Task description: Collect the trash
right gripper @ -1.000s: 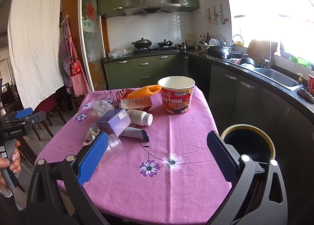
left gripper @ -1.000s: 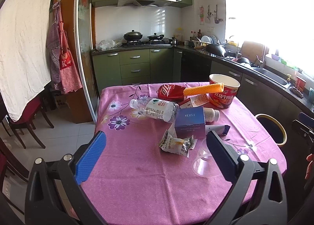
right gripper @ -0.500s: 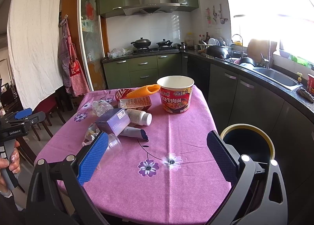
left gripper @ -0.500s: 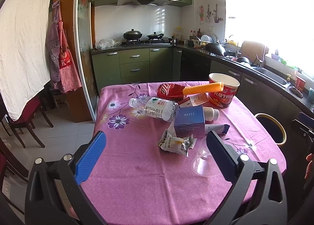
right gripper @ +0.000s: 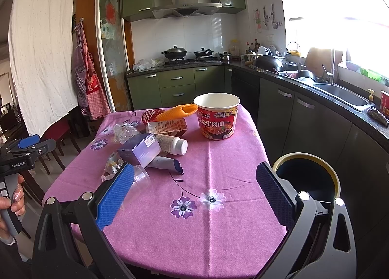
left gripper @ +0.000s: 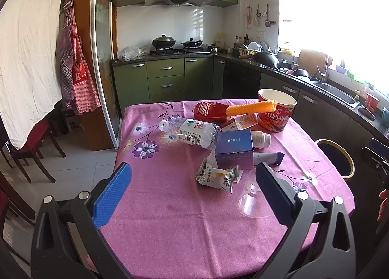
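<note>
On the pink floral tablecloth (left gripper: 170,218) sits the whole trash pile, nothing picked yet. Left gripper (left gripper: 193,189) hovers at the near edge, fingers spread wide, empty. Right gripper (right gripper: 194,189) same: spread, empty, near the table corner beside the bin (right gripper: 307,157), which stands on the floor just off the table's edge.

Pile contents: crumpled snack wrapper (left gripper: 217,177) nearest the left gripper, clear plastic cup (left gripper: 252,203) on its side just beside it, purple box (left gripper: 234,149), squeezed tube (left gripper: 267,157), crushed water bottle (left gripper: 192,132), white pill bottle (right gripper: 172,144), red cola bottle (left gripper: 210,108), orange foam net (left gripper: 250,107) propped on top, noodle cup (right gripper: 217,115) upright at the far side.

Handling guess: all light. Wrapper is soft, so pinch the bunched middle. Clear cup is thin and slippery, will likely buckle; grip across the rim gently. Box is stiff, take it across the short faces. Noodle cup too wide for the body; pinch the rim wall.
</note>
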{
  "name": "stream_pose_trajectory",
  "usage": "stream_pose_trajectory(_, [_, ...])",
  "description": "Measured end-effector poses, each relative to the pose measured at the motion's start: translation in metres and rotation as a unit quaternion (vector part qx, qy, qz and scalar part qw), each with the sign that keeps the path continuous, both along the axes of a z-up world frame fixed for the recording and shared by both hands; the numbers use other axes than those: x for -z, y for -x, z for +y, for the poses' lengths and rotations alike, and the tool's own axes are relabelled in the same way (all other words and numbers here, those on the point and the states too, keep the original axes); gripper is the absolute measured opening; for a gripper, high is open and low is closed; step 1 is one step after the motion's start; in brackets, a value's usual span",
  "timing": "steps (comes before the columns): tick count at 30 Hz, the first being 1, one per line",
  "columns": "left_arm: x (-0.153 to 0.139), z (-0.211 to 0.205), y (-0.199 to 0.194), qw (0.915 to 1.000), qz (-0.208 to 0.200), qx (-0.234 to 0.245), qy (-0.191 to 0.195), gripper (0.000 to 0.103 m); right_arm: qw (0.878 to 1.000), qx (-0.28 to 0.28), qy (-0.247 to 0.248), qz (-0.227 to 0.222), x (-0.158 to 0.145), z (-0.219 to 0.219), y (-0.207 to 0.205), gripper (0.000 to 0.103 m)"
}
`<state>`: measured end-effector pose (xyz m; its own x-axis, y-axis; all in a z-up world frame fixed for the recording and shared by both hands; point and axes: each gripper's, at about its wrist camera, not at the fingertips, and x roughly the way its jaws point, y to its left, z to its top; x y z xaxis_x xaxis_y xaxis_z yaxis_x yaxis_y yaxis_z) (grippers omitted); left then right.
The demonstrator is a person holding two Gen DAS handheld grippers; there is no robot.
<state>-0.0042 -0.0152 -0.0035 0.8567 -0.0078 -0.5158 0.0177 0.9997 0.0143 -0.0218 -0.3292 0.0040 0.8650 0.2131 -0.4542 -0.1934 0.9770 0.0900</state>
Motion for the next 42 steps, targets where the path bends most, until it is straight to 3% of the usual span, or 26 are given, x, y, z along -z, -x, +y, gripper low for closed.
stream_pose_trajectory(31, [0.004, 0.001, -0.006, 0.9999, 0.009, 0.005, -0.001, 0.097, 1.000, 0.000, 0.000, 0.006, 0.001, 0.002, -0.003, 0.099])
stream_pose_trajectory(37, [-0.001, 0.011, -0.037, 0.9998, 0.021, 0.006, 0.000, 0.097, 1.000, 0.002, 0.011, 0.015, -0.004, -0.004, -0.027, 0.099])
stream_pose_trajectory(42, [-0.005, 0.023, -0.081, 0.9992, 0.038, 0.008, 0.012, 0.097, 0.999, -0.007, 0.005, 0.050, -0.017, -0.015, -0.080, 0.099])
